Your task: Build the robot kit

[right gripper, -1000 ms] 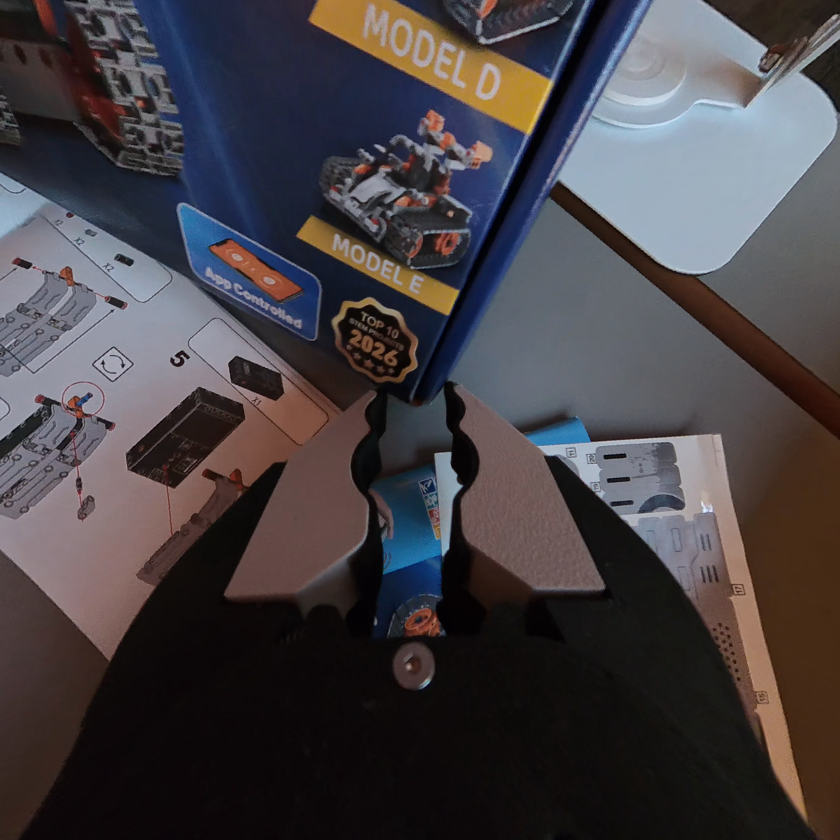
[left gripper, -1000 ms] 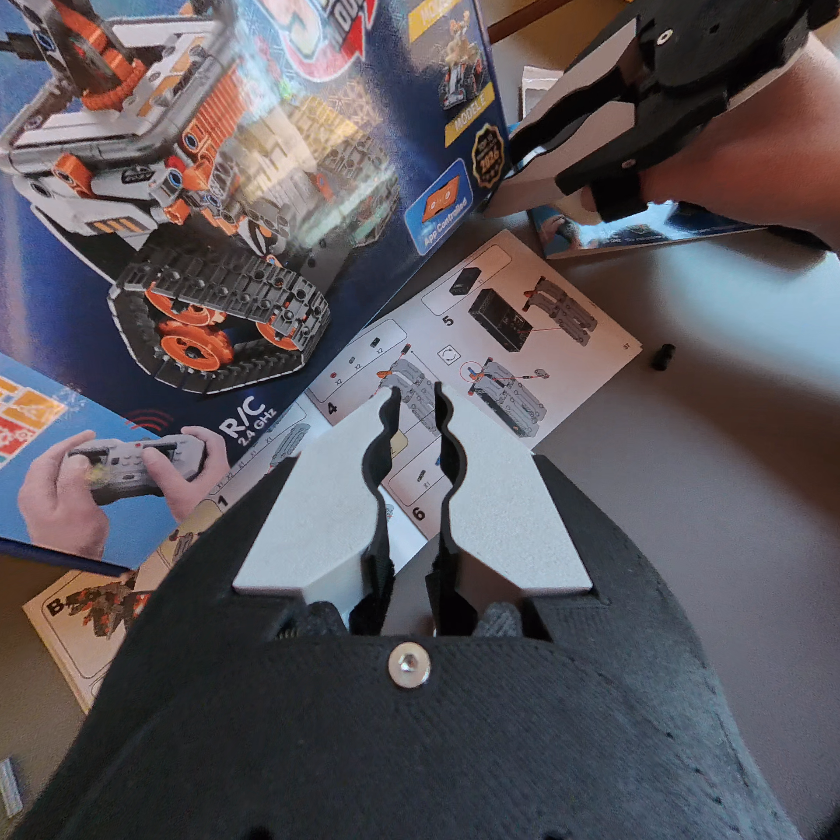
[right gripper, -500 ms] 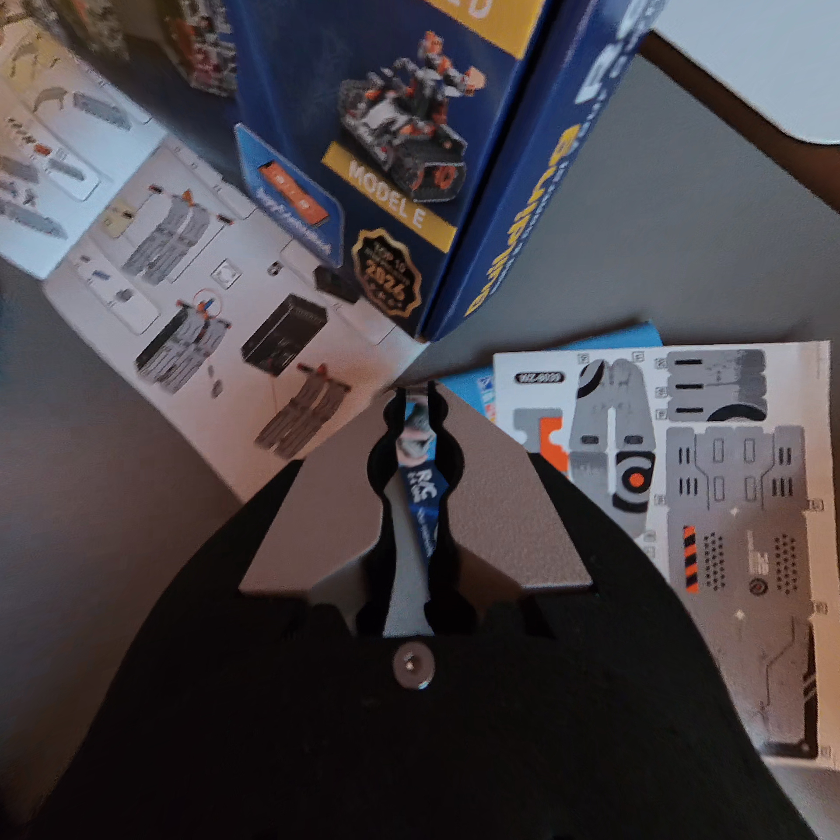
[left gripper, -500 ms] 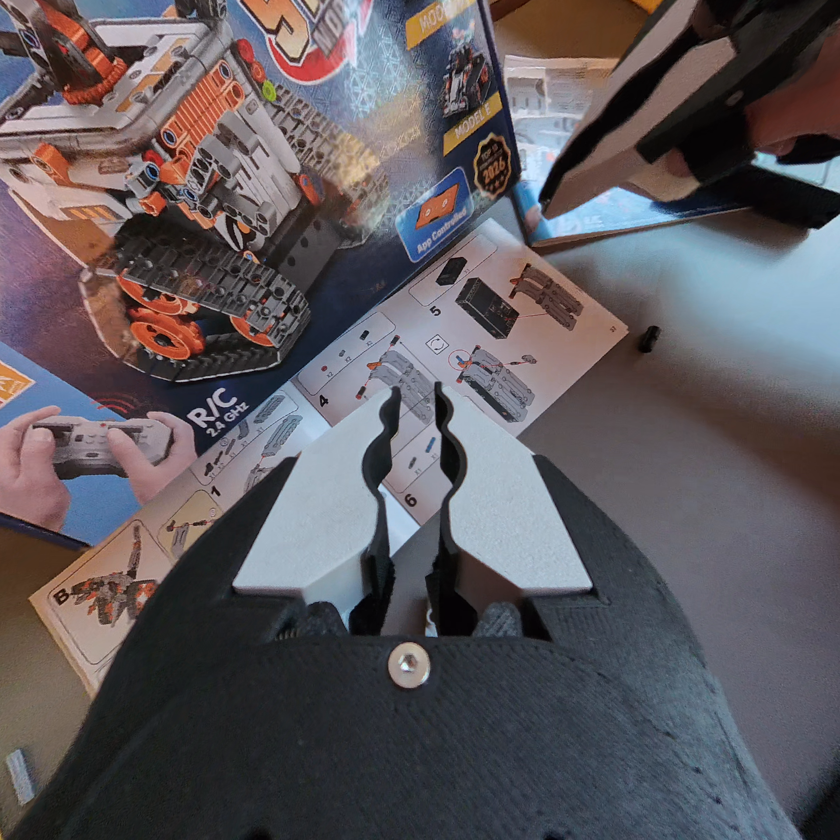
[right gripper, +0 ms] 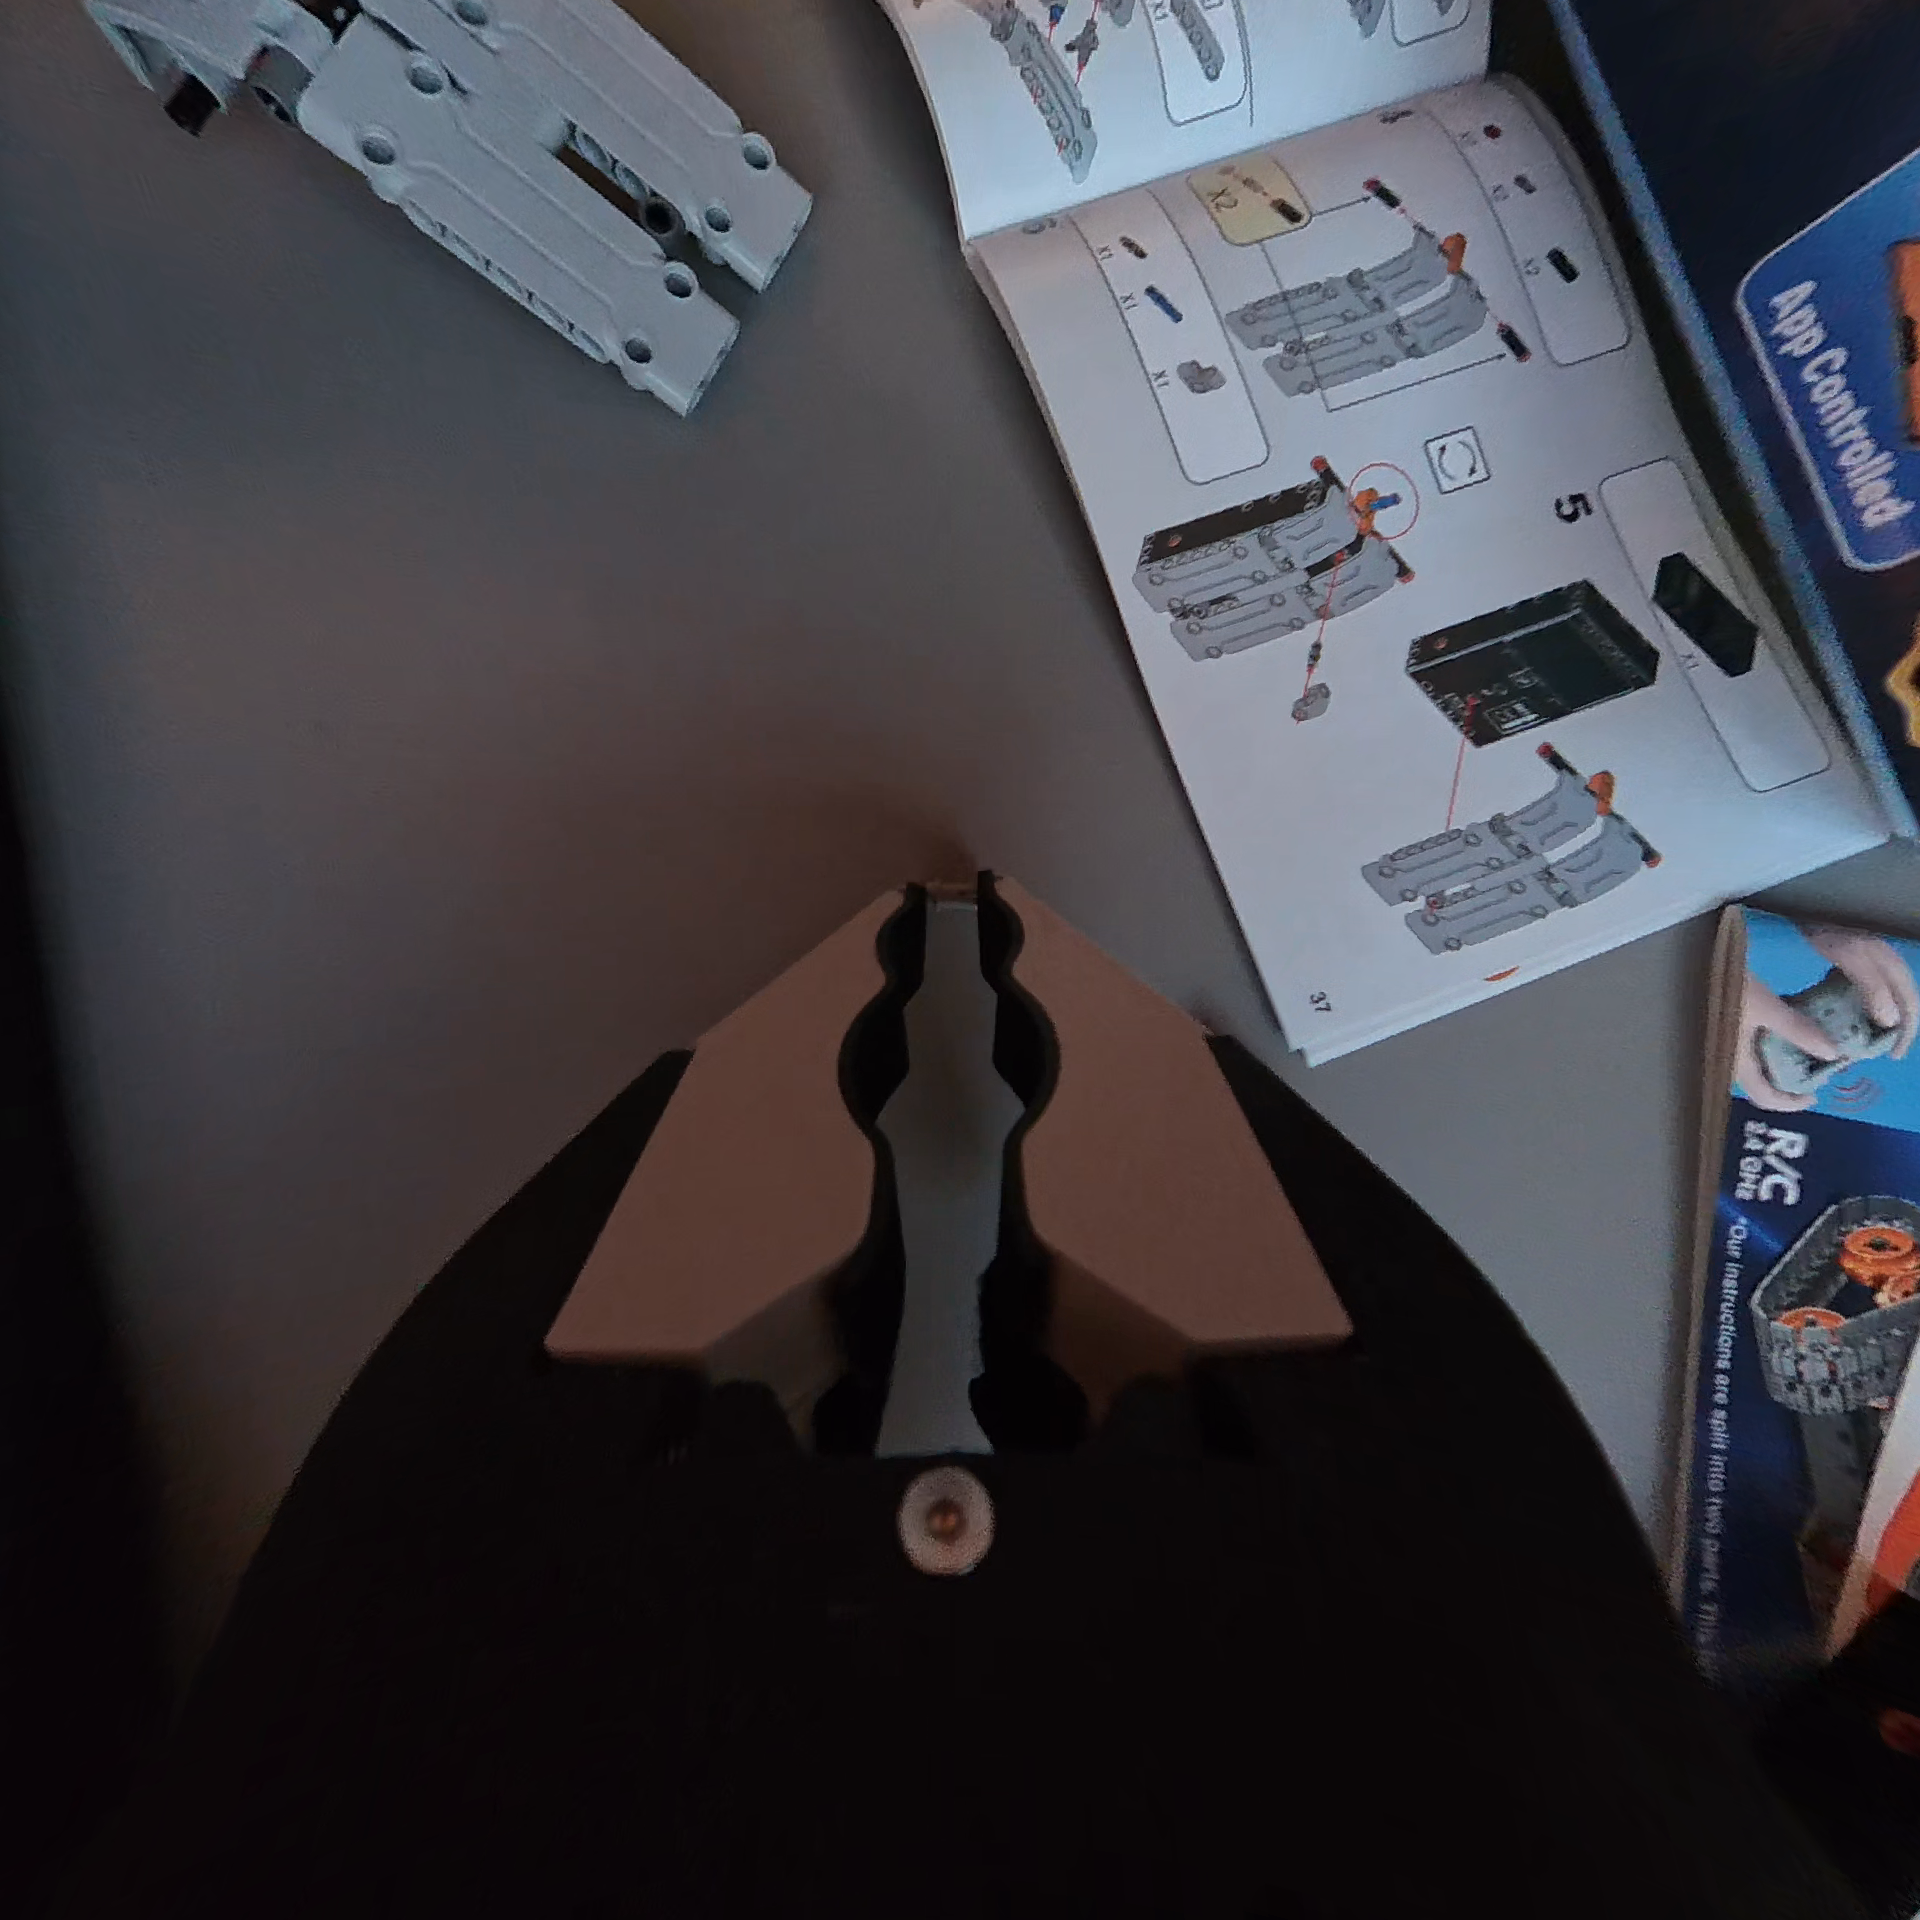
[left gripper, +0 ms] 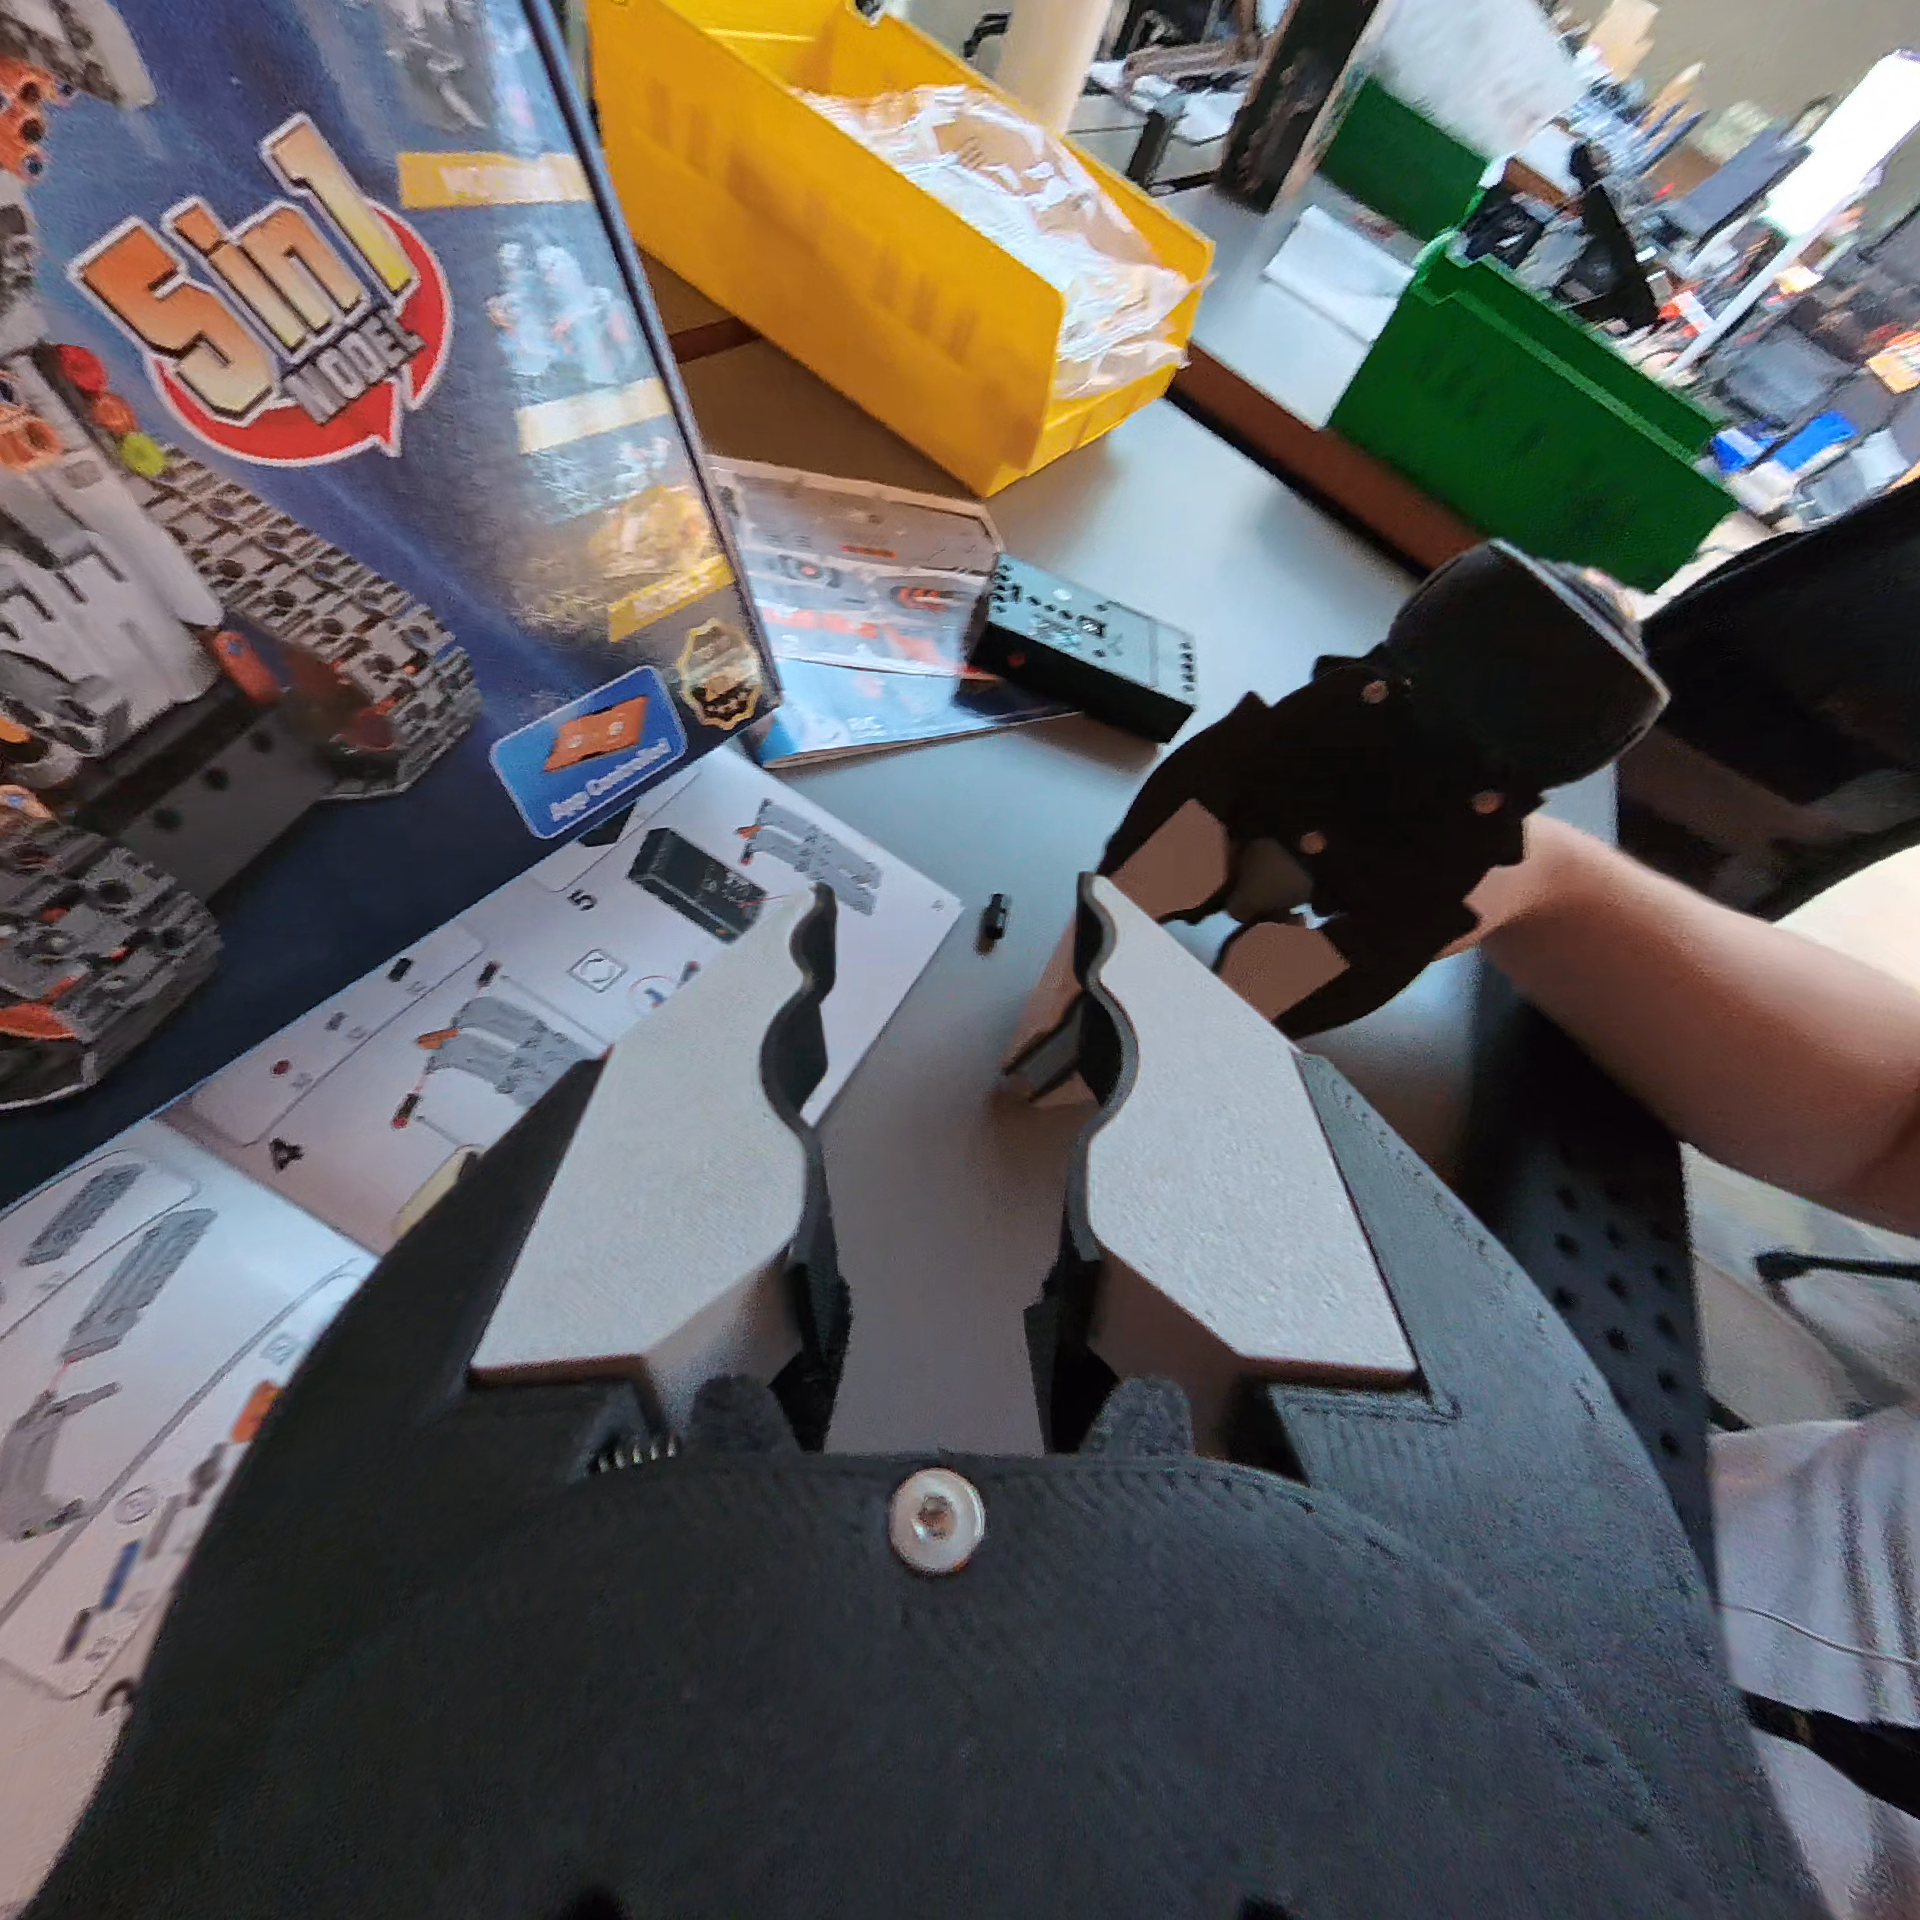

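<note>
My left gripper (left gripper: 951,914) is open and empty, low over the grey table (left gripper: 935,1195). A small black pin (left gripper: 992,920) lies on the table just beyond its fingertips. My right gripper (right gripper: 948,888) is shut with only a thin slit between the tips, pointing down at bare table; I see nothing held. It also shows in the left wrist view (left gripper: 1029,1075), held by a hand, just right of my left fingers. An open instruction booklet (left gripper: 436,1018) lies left of the pin and also shows in the right wrist view (right gripper: 1455,520).
A tall blue toy box (left gripper: 312,468) stands on the booklet's far edge. A grey brick assembly (right gripper: 468,177) lies on the table. A black battery block (left gripper: 1081,649), a sticker sheet (left gripper: 862,561), a yellow bin (left gripper: 883,239) and a green bin (left gripper: 1507,416) lie behind.
My left gripper has opened and tilted up towards the bins. My right gripper has swung from the box corner and sticker sheet down to bare table in front of my left gripper.
</note>
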Motion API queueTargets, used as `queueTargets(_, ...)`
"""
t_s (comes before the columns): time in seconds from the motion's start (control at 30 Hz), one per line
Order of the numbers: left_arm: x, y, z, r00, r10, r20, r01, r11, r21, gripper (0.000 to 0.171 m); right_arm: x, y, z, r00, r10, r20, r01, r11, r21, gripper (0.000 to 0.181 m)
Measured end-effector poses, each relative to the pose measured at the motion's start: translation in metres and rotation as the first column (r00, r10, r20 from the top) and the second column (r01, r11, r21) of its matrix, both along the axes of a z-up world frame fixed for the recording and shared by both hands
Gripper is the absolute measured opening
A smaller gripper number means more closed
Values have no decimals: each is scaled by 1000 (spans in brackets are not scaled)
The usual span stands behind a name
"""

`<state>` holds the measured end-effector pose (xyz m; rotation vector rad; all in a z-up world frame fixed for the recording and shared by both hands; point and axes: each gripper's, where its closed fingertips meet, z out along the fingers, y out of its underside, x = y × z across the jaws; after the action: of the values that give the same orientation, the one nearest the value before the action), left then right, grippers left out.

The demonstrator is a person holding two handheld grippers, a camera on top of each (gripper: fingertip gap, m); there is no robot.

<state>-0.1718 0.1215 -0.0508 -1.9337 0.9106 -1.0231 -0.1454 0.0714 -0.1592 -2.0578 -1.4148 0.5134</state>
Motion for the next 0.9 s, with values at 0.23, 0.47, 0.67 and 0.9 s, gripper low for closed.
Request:
queueTargets(0.23, 10, -16, 15, 986, -70, 149, 86, 991, -103, 35, -9, 24, 89, 993, 39, -108, 37, 778, 627, 9)
queueTargets(0.47, 31, -33, 23, 943, -168, 288, 218, 964, -151, 25, -9, 18, 140, 970, 48, -240, 170, 573, 802, 9)
queueTargets(0.67, 35, -41, 32, 910, -212, 356, 281, 947, -155, 3, -9, 16, 145, 968, 58, -243, 172, 550, 817, 9)
queueTargets(0.9, 16, -80, 3, 879, -446, 170, 477, 834, -279, 4, -14, -15, 117, 936, 296, -192, -100, 744, 661, 24)
